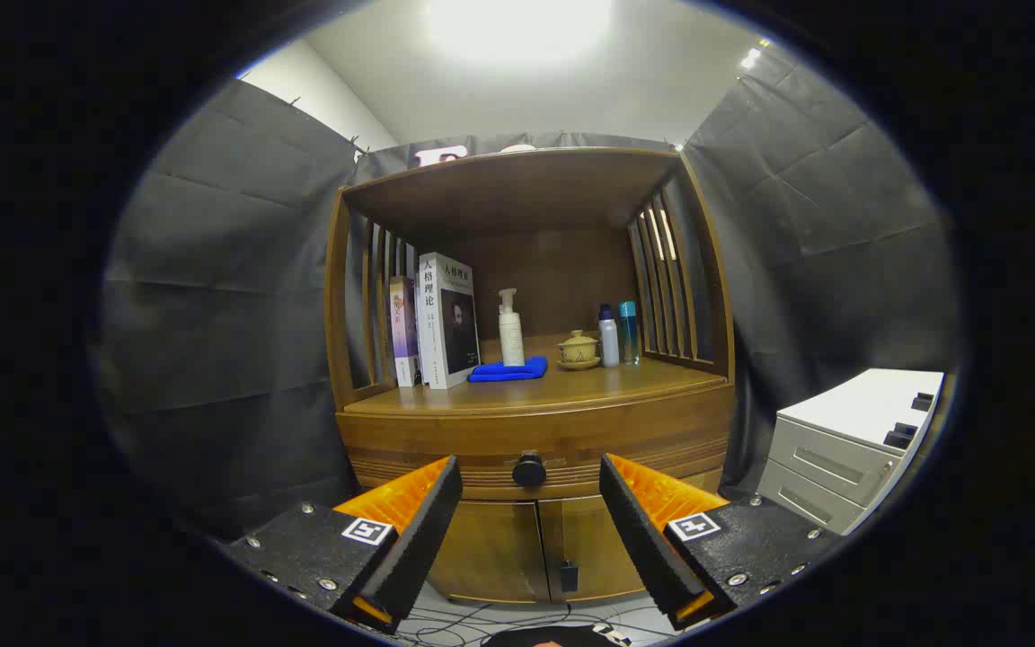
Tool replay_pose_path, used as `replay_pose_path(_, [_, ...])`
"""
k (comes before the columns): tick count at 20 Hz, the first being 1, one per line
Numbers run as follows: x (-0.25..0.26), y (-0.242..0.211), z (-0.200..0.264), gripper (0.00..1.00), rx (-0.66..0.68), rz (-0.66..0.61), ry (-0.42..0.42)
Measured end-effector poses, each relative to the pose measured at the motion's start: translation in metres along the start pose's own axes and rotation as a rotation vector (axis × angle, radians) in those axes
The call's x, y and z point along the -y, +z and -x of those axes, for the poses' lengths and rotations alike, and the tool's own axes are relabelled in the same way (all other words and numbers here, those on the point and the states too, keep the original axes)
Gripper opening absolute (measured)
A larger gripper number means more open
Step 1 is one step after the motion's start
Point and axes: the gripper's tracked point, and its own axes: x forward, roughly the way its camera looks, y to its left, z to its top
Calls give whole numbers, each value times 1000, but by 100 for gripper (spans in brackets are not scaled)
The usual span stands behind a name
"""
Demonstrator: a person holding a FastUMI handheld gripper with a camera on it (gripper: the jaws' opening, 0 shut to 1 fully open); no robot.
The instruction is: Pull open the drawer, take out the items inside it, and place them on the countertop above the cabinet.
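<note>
We see the gripper [530, 503] with its two fingers spread wide, nothing between the pads. The black knob [528, 470] sits in the gap between the fingertips, at 12 o'clock from the gripper and beyond it, not touched. The knob is mounted at the middle of the drawer [535, 440], which is closed; the drawer front's long axis runs side to side, 9 to 3 o'clock, and the knob points straight out toward us. Above the drawer lies the countertop [571, 385]. On it, from 9 toward 3 o'clock: upright books [446, 319], a white pump bottle [510, 328] standing on a folded blue cloth [508, 369], a lidded tea cup [578, 348] on a saucer, and two slim bottles [617, 334]. Below the drawer are two closed cabinet doors [535, 550]. At 3 o'clock, well apart, stands a grey drawer unit [841, 449].
</note>
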Motion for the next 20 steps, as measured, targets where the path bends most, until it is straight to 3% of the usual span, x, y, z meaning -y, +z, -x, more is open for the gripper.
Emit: replay_pose_path(20, [-6, -1, -5, 96, 14, 18, 45])
